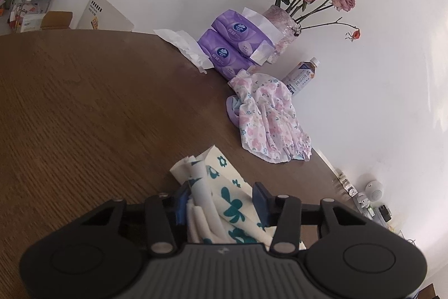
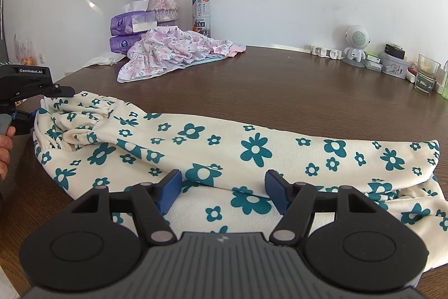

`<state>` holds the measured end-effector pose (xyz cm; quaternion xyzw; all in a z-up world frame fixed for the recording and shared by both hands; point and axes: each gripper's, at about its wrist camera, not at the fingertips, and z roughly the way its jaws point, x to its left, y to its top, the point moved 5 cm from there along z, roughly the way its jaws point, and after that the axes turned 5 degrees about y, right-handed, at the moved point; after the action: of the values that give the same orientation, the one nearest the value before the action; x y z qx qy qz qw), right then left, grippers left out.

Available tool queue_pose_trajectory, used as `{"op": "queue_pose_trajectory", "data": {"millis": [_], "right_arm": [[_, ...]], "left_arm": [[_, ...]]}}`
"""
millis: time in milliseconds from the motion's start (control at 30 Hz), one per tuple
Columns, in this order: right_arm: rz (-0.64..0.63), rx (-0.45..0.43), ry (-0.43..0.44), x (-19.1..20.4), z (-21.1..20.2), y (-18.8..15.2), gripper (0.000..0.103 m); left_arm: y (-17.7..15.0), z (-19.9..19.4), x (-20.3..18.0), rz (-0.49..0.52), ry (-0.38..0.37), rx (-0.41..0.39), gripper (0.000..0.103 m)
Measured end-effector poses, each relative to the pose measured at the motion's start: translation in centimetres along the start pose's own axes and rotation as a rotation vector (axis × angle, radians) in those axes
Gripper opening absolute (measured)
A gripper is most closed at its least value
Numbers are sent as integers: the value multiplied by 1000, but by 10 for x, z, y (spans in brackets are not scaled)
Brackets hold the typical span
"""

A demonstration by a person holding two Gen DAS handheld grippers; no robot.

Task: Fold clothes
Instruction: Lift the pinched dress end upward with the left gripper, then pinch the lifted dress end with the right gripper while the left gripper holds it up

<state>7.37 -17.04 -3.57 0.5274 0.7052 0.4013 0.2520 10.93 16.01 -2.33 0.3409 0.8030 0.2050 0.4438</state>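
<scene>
- Left wrist view: nearest the lens, the left hand-held gripper has its blue pads set apart, with bunched folds of the cream garment with teal flowers filling the gap between them; whether the pads are pressing the cloth I cannot tell.
- The bunched cloth rises off the brown wooden surface, its end pointing away from the camera.
- Farther along the surface's edge lies a crumpled pink floral garment, well apart from the cream one.
- Beyond it are two stacked purple tissue packs, a loose white tissue beside them, a vase of dried roses against the white wall, and a tea bottle just behind the pink garment.
- Right wrist view: nearest the lens, the right hand-held gripper is released, jaws wide, hovering over the cream garment's near side and grasping nothing.
- The cream garment lies stretched across the surface from left to right, its gathered waistband end at the left, where the left hand-held gripper meets it.
- Fingers show at the left edge.
- At the far right of the surface stand a small white robot figure, a drinking glass and small containers.
</scene>
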Motion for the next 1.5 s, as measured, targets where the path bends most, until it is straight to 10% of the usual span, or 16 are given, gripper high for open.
{"op": "queue_pose_trajectory", "data": {"millis": [133,1000,1200,1500], "right_arm": [[2,-2,1,-1,0,0,67],[154,-222,133,-22,-69,-9,66],[101,-105,220,24,0,34,27],[-108,38,203,93,47,25,11]], "left_arm": [[-3,4,4,14,10,23,11],[-18,-56,-103,691,-28,-252,8],[-12,-51,-81,605,-46,-210,8],[-2,-51,-66,556,-121,-187,8]]}}
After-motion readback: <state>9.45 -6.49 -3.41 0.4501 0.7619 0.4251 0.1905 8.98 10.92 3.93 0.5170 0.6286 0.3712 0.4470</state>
